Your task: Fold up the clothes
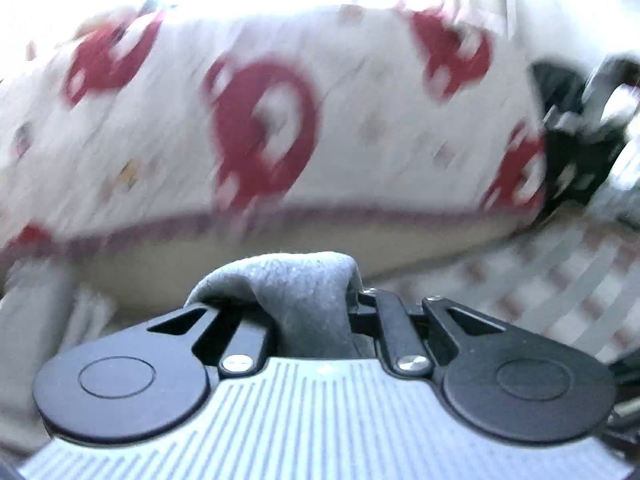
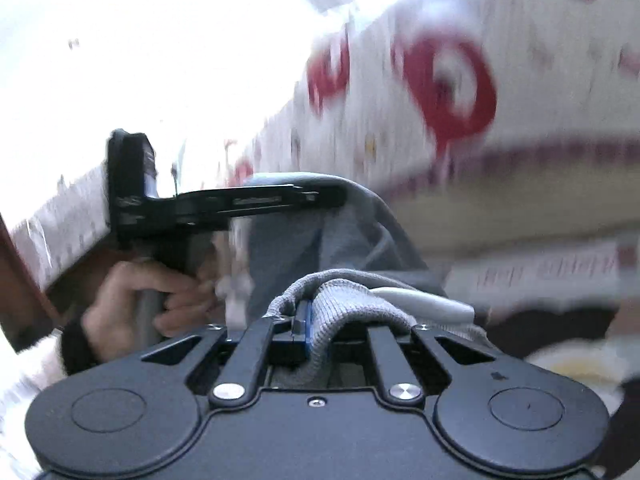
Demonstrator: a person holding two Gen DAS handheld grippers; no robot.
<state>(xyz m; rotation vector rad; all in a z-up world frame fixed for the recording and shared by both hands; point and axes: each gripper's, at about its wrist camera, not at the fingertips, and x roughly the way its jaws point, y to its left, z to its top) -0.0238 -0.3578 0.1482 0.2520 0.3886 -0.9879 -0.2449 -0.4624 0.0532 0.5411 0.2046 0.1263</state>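
Plainly, both tools were loaded when I checked the two wrist views. My left gripper [image 1: 280, 304] had its jaws closed on a bunched fold of the grey garment [image 1: 288, 280], the cloth humped up between the fingers and spilling back toward the ribbed housing. My right gripper [image 2: 316, 328] was likewise clamped on a ribbed edge of the same grey garment [image 2: 344, 304], with a blue pad showing against the knit. From the right wrist view the garment hung slack between the two tools, running up to the other gripper [image 2: 224, 204], which the person's left hand [image 2: 132, 300] gripped by its handle. Beyond the cloth lay a white bedcover with red ring shapes [image 1: 264, 128], edged by a darker red band; it also filled the upper right of the right wrist view [image 2: 448, 92]. A striped and checked sheet [image 1: 560, 272] lay lower right in the left view. Small pale markings sat on the other gripper's side, but blur left them unreadable; I could read no brand or label anywhere.
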